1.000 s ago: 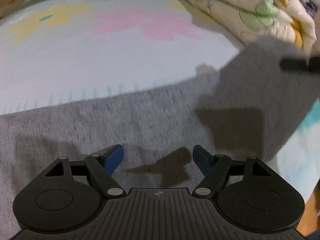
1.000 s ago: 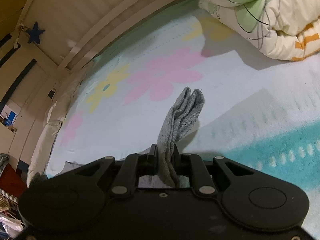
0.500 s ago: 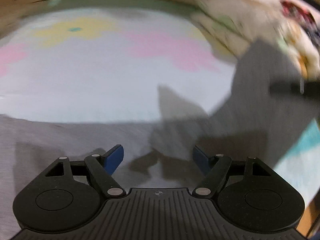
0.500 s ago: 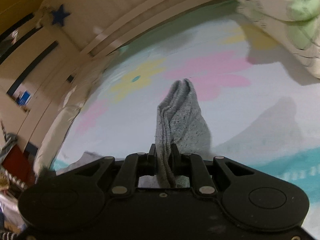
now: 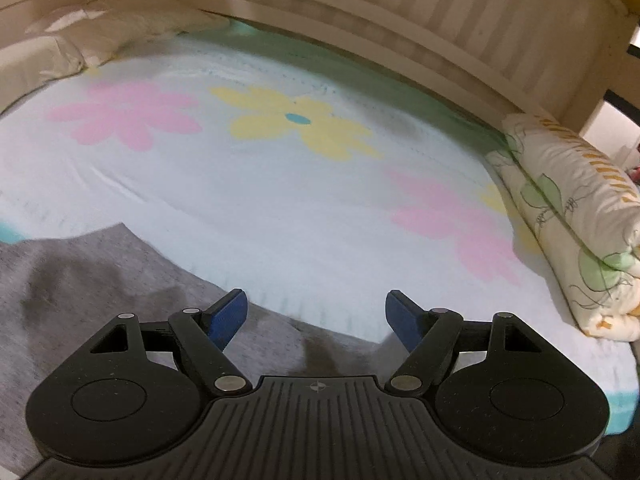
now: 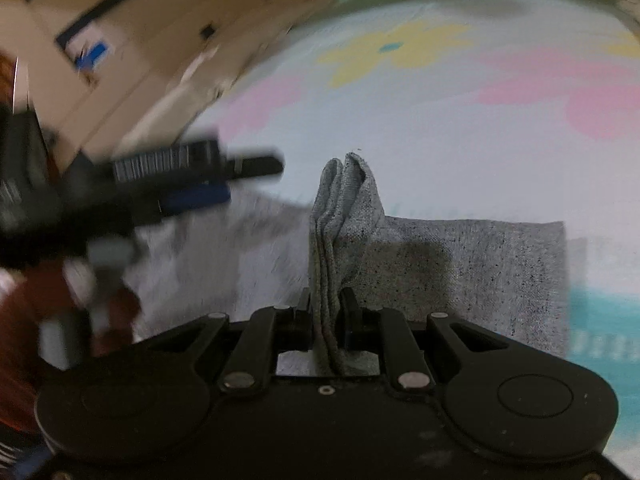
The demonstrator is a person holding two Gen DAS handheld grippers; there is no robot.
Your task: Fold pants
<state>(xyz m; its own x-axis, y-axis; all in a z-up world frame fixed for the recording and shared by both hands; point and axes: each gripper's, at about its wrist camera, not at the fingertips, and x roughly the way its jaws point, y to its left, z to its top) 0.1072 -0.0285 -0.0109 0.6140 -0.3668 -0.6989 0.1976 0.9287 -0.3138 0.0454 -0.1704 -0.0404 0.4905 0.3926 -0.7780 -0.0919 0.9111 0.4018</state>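
Note:
The grey pants lie on the flowered bed sheet, filling the lower left of the left wrist view. My left gripper is open and empty, just above the pants' far edge. My right gripper is shut on a bunched fold of the pants, which stands up between its fingers. More of the pants lies flat beyond it. The left gripper shows blurred at the left of the right wrist view.
A rolled floral quilt lies along the right side of the bed. A pillow sits at the far left. A slatted wooden headboard runs along the back. A wooden cabinet stands beyond the bed.
Both grippers have swung left across the bed. The right one carried the held fold over the flat part of the pants. The left one stayed open.

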